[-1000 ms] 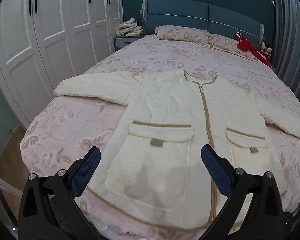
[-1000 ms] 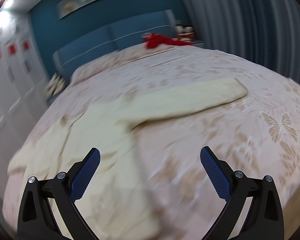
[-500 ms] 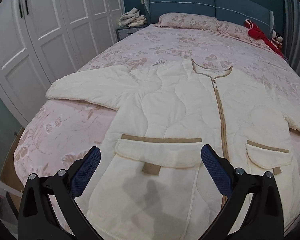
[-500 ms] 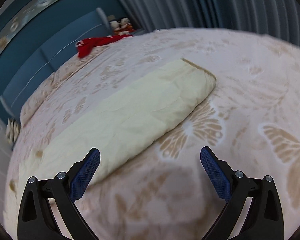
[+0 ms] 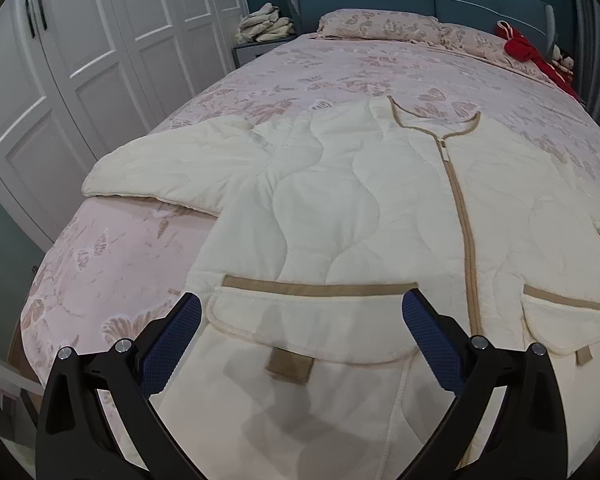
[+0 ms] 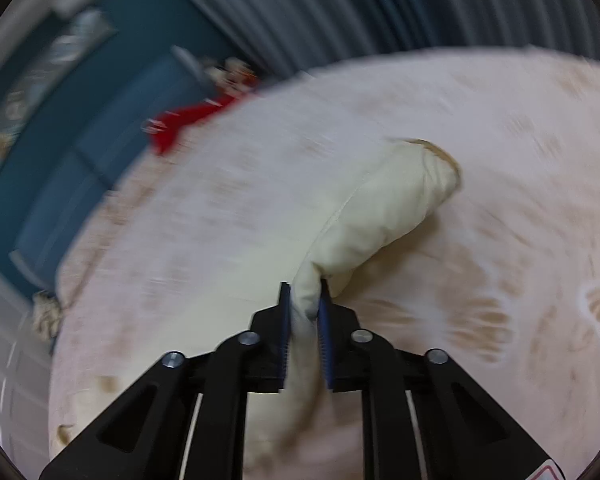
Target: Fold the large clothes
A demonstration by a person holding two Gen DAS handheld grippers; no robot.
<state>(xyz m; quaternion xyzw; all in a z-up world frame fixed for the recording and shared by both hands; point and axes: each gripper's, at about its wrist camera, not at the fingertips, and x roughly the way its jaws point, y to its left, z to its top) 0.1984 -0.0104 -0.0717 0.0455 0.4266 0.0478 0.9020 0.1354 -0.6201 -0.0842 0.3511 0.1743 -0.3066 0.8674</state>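
On the bed [image 6: 500, 128], right hand-held gripper [image 6: 304, 292] pinches jacket sleeve [image 6: 384, 208].

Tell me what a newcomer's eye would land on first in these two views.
First, the cream quilted jacket spread flat on the pink floral bed, zipped up, with tan trim and two flap pockets. Next, the right gripper shut on the jacket's sleeve, the cuff bunched above the bedspread, while the left gripper hangs open over the near pocket. A red garment lies by the pillows at the blue headboard.
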